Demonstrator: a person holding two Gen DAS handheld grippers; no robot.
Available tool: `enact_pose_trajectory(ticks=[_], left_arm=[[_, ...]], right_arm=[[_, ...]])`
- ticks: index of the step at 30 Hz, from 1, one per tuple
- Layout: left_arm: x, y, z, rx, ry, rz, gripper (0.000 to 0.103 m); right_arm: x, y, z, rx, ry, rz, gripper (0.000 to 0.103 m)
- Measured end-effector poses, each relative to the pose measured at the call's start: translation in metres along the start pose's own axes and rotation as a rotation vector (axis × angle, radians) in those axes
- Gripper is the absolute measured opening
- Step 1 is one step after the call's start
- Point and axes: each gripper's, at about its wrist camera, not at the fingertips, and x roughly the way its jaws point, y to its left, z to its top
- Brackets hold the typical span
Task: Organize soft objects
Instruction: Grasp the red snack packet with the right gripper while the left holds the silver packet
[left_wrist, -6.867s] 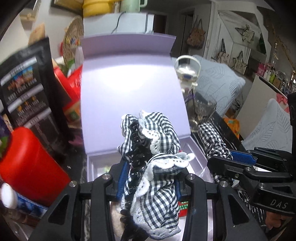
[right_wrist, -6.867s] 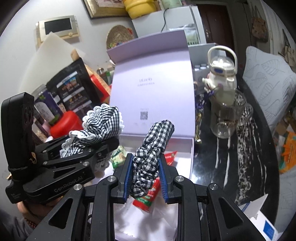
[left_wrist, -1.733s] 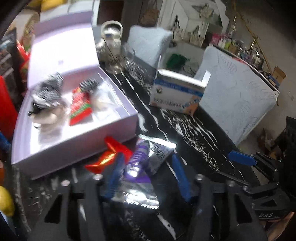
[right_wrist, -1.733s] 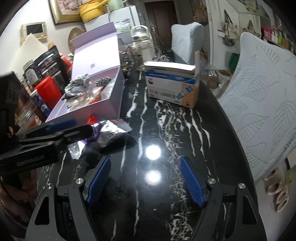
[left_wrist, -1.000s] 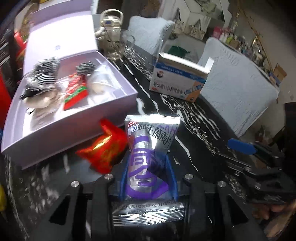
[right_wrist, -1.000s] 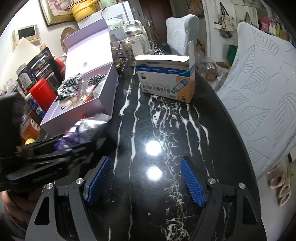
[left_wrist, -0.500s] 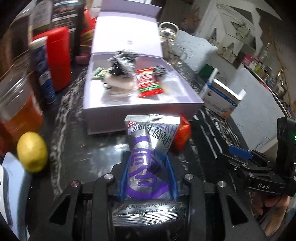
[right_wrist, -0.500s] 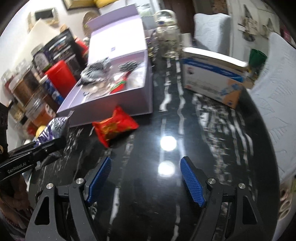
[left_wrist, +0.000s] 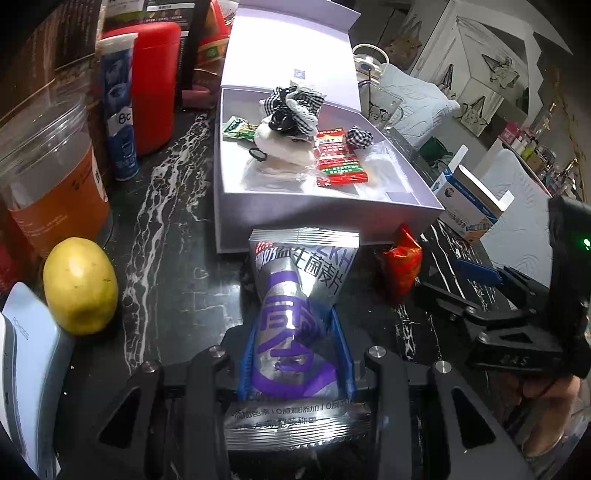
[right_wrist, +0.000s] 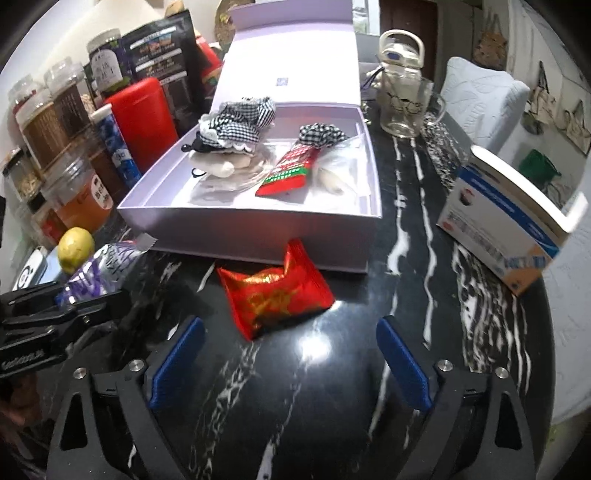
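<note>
I am holding the silver-and-purple snack packet (left_wrist: 299, 325) pinched across its middle in my left gripper (left_wrist: 295, 350), both blue pads pressing into its sides, so it is standing up out of the jaws just short of the front wall of the lavender box (left_wrist: 325, 221). My right gripper (right_wrist: 290, 363) is hovering wide and empty over the black marble table (right_wrist: 406, 266), with the red foil pouch (right_wrist: 275, 291) lying ahead of its fingers and just in front of the box. Inside the box the gingham scrunchie with lace trim (left_wrist: 291, 107), a smaller gingham scrunchie (left_wrist: 360, 137) and a red-and-green sachet (left_wrist: 338, 157) are already lying on the floor of the tray. To do this step well, I am thinking the packet needs lifting clear of the front wall before travelling forward, since its top edge sits about level with the rim and could catch there. I am aiming for the bare patch at the near left of the tray, away from the scrunchies, and I would lower it flat before releasing so it does not tip back out. With the right hand I am lining up on the red pouch, and I judge a pinch across its puffed centre safer than one at its crimped end.
</note>
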Motion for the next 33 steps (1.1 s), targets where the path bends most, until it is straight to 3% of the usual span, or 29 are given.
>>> enact_pose_trajectory(ticks=[10,24,27,29,33], left_arm=[[0.012,0.011,0.0,-0.035,0.032,-0.004,0.036],[0.016,0.017,0.0,-0.069,0.038,-0.011,0.036],[0.015,0.019,0.0,-0.072,0.038,-0.013,0.036],[0.015,0.019,0.0,-0.072,0.038,-0.013,0.036],[0.015,0.02,-0.001,-0.079,0.03,-0.012,0.036]], right_arm=[[0.034,0.007,0.019,-0.077,0.06,0.021,0.095],[0.046,-0.001,0.023,-0.058,0.08,0.06,0.095],[0.047,-0.003,0.024,-0.054,0.066,0.066,0.086],[0.045,-0.003,0.023,-0.059,0.053,0.047,0.071],[0.043,-0.007,0.021,-0.046,0.033,0.035,0.063]])
